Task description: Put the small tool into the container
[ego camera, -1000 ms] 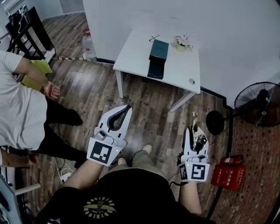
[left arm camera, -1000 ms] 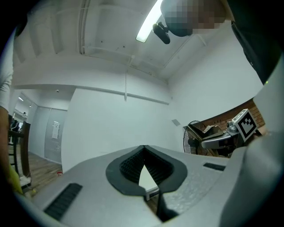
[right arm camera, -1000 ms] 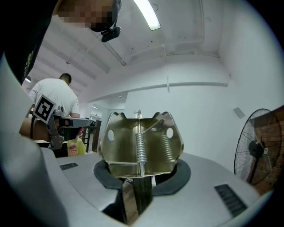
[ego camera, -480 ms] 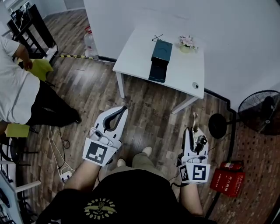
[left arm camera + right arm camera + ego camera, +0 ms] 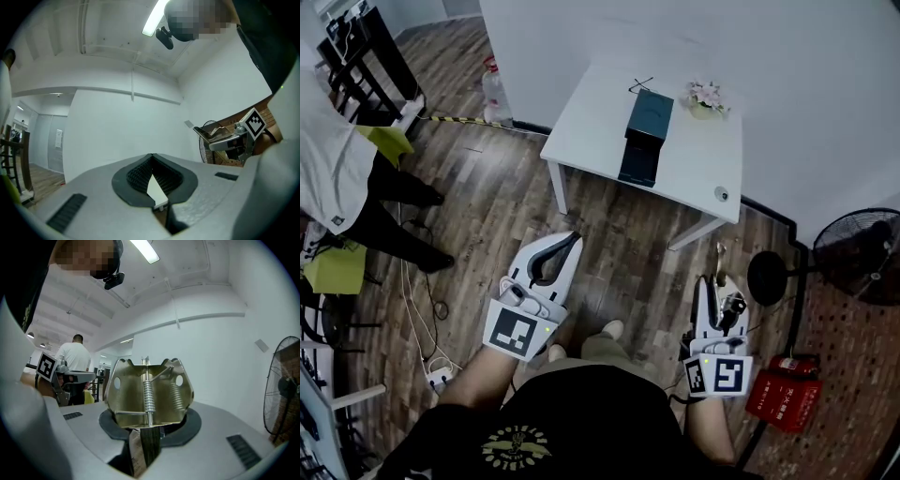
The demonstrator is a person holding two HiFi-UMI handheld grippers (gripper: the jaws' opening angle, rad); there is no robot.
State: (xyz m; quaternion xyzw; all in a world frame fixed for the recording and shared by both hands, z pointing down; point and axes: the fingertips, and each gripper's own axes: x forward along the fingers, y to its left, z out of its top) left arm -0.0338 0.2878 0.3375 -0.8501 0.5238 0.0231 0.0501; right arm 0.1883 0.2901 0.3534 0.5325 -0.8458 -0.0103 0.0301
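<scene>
There are two hand-held grippers. The left hand-held gripper point(image 5: 569, 240) has its jaws closed, tips touching, and nothing is in it. In the left gripper view you can see only a small hole between the dark pads point(image 5: 136, 176). The right hand-held gripper point(image 5: 718, 283) is closed on the one small tool point(image 5: 149, 390). The tool is a shiny gold-coloured metal clip with a spring down its middle. It sticks up out of the jaws. In the head view the small tool point(image 5: 719, 261) is over the floor, well apart from the desk.

There is one desk point(image 5: 591, 112). It is white and stands against a white wall point(image 5: 825, 84). On it are one dark blue-green container point(image 5: 645, 131), one small pot of flowers point(image 5: 705, 97) and one little round thing point(image 5: 722, 194) near the corner. The container sits in the middle of the desk, and the flowers are just beside it.

The floor point(image 5: 497, 202) is dark wood. One black fan point(image 5: 861, 255) stands at the right, and one red box point(image 5: 783, 396) lies on the floor near it. One big water bottle point(image 5: 493, 92) stands by the wall at the left. There are two yellow-green seats point(image 5: 391, 142), and one person in a white shirt point(image 5: 333, 159) is beside them. White cables point(image 5: 414, 323) lie on the floor.
</scene>
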